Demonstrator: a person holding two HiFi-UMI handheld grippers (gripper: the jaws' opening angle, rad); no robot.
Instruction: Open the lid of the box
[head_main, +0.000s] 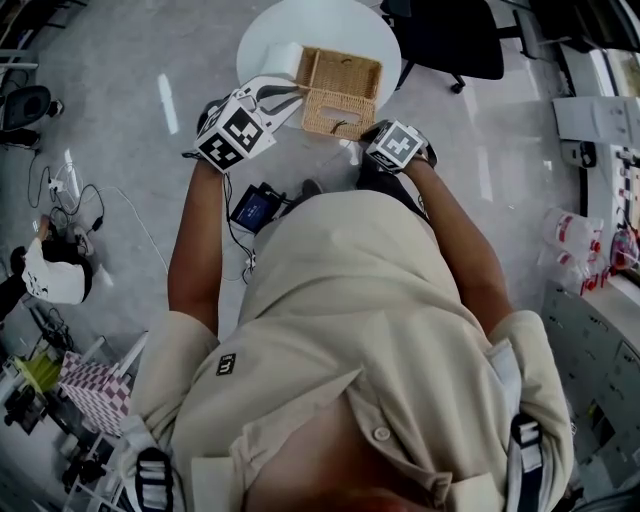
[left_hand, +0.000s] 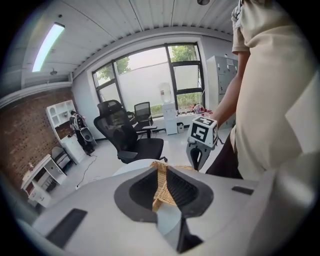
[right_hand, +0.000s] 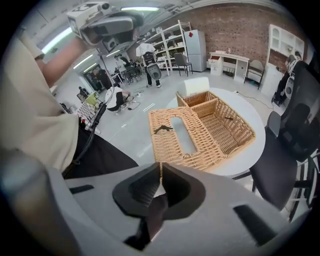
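On table (head_main: 330, 25); box (head_main: 345, 72) lid (head_main: 338, 112) open.

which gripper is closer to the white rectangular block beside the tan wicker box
Left. The left gripper hangs at the wicker box's left side, where the white rectangular block stands; the right gripper is across the box, by its near right corner.

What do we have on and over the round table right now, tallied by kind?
Wicker box, lid lying open: 1
White block behind the box: 1
Grippers, the left gripper and the right gripper: 2
Total: 4
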